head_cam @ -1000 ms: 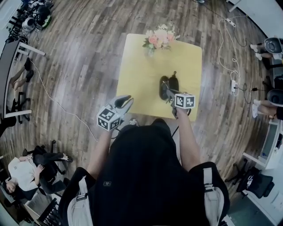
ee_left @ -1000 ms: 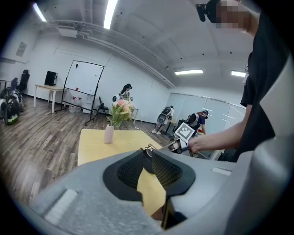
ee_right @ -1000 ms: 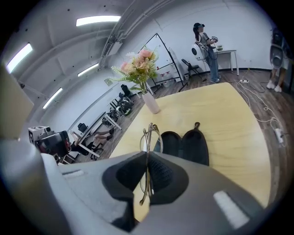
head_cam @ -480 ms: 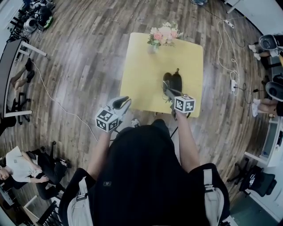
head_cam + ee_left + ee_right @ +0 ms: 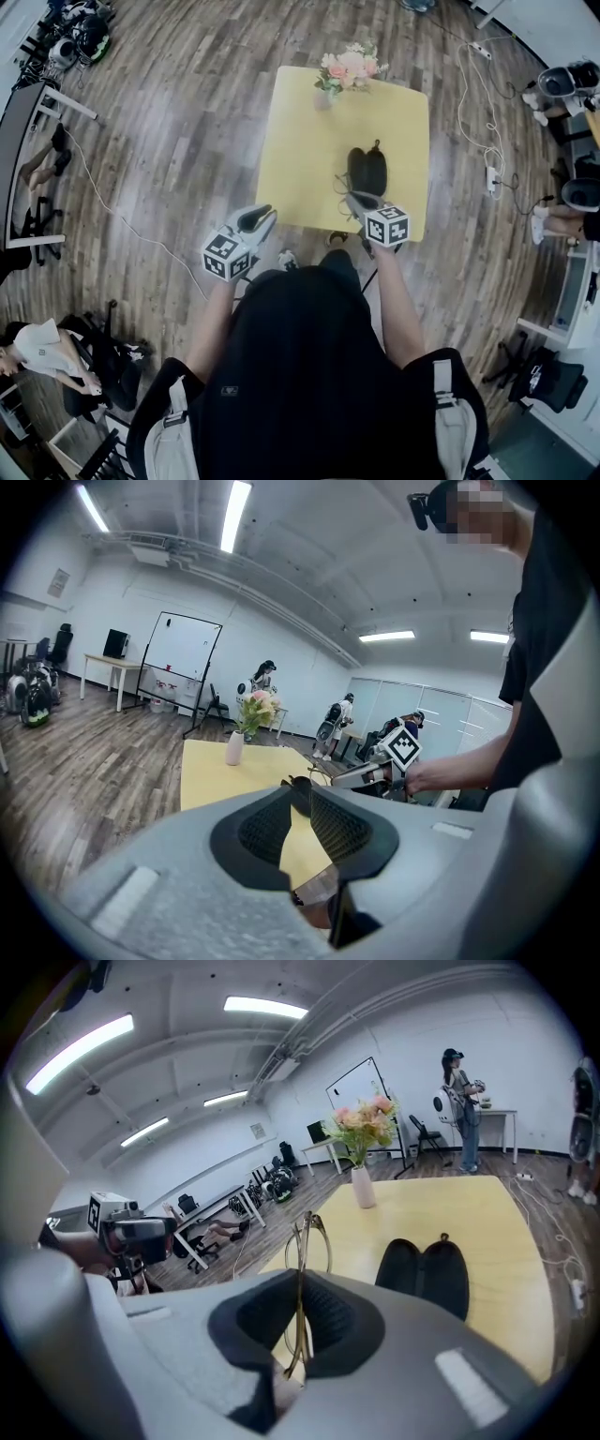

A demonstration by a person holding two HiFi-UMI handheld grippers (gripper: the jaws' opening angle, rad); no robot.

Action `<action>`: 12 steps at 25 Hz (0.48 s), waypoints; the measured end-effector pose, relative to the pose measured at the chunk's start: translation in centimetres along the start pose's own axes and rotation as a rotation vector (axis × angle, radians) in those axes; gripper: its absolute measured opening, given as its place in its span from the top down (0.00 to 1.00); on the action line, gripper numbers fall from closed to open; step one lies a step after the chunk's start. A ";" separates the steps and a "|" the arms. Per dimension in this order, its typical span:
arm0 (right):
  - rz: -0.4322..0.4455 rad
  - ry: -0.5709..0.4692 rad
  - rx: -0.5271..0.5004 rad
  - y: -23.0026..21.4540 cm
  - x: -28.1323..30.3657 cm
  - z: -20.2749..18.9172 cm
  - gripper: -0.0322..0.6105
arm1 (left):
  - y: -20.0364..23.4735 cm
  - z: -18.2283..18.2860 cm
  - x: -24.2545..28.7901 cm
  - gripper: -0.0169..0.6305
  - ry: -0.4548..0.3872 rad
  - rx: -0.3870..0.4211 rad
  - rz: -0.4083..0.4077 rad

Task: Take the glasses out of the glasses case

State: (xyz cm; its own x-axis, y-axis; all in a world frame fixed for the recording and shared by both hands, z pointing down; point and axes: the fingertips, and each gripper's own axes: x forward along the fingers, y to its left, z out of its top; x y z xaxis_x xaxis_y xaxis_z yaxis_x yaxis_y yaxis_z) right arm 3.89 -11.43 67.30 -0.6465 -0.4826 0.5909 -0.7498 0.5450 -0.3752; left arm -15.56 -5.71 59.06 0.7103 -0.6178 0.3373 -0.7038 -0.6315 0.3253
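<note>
Wood-plank flooring (image 5: 178,122) surrounds a small yellow table (image 5: 300,159) in an open workroom, where the job looks close to finished. The glasses (image 5: 301,1288) are out. They stand folded and edge-on between the closed jaws of the right gripper (image 5: 350,195), clamped at the frame, with the lenses rising above the pads. The glasses case (image 5: 367,172) lies unzipped and spread flat on the table, both dark halves showing and apparently empty. The right gripper hovers just at its 6 o'clock, over the near edge of the tabletop.

The left gripper (image 5: 265,216) holds nothing. Its jaws stand slightly apart in a narrow wedge, through which bare table shows. It sits at the near-left corner, about 8 o'clock from the case and well apart from it.

Little seems to remain except, judging by the task, setting the glasses down. Free tabletop lies at 9 o'clock of the case, and more at 12 o'clock, up to the vase of flowers (image 5: 345,73) at the far edge. The glasses hang close to the table's near edge, so a careless release could send them to the floor. A power strip and cable (image 5: 490,178) trail across the boards at 3 o'clock, clear of both grippers.
</note>
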 end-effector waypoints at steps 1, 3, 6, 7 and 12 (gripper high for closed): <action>0.005 0.004 -0.029 0.6 -0.1 0.0 0.92 | 0.0 -0.3 -0.2 0.86 -0.001 -0.001 0.000; 0.023 0.010 -0.084 1.7 -0.2 -0.1 0.92 | -0.1 -0.9 -0.7 0.86 -0.001 -0.007 0.001; 0.045 0.023 -0.149 3.1 -0.3 -0.5 0.92 | 0.0 -1.6 -1.2 0.86 -0.002 -0.018 0.006; 0.052 0.025 -0.168 3.5 -0.4 -0.6 0.92 | 0.0 -1.7 -1.3 0.86 -0.003 -0.021 0.006; 0.130 -0.036 -0.279 5.9 -1.0 -0.5 0.92 | 0.2 -1.8 -1.6 0.86 -0.013 -0.024 0.007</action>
State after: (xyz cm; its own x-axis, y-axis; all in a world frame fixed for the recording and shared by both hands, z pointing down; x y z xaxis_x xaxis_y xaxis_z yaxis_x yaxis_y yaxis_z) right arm 0.19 -7.38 64.79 -0.7430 -0.4173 0.5233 -0.5956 0.7689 -0.2325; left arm -16.91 -3.97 60.19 0.7051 -0.6283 0.3287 -0.7089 -0.6159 0.3436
